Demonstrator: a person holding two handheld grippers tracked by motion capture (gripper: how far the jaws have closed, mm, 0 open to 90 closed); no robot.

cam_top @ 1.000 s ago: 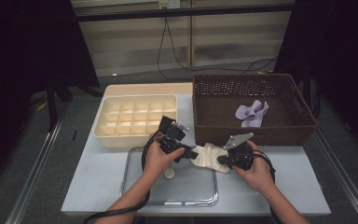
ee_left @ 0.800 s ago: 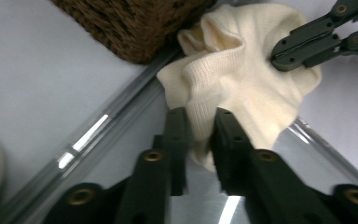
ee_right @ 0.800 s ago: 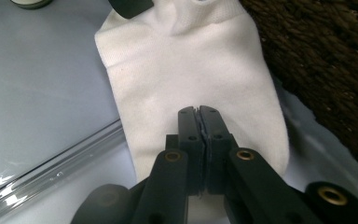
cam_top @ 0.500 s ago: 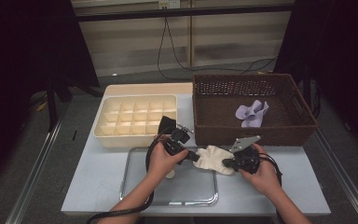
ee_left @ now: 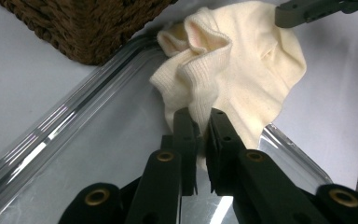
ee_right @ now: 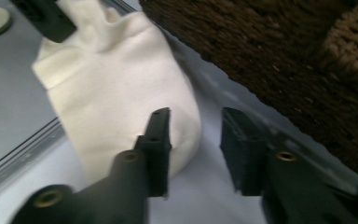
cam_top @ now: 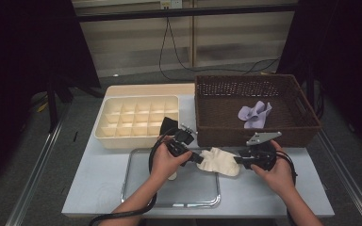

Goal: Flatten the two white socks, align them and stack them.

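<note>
Left claw (ee_left: 200, 122) pinching cream knit sock (ee_left: 242, 70), crumpled, ribbed cuff bunched

Dim room, pale blinds (cam_top: 136, 44) behind, hanging cable (cam_top: 166, 44), grey floor (cam_top: 52, 179), dark sides.

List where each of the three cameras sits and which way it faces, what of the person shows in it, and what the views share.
High view: fixed above the person's side, looking forward and down on the table; both forearms, left gripper and right gripper show.
Left gripper view: rides the left gripper, looking along its jaws clamped on the cream sock.
Right gripper view: rides the right gripper, jaws parted beside the sock's end.
Shared: the sock, the clear tray and the wicker basket.
</note>
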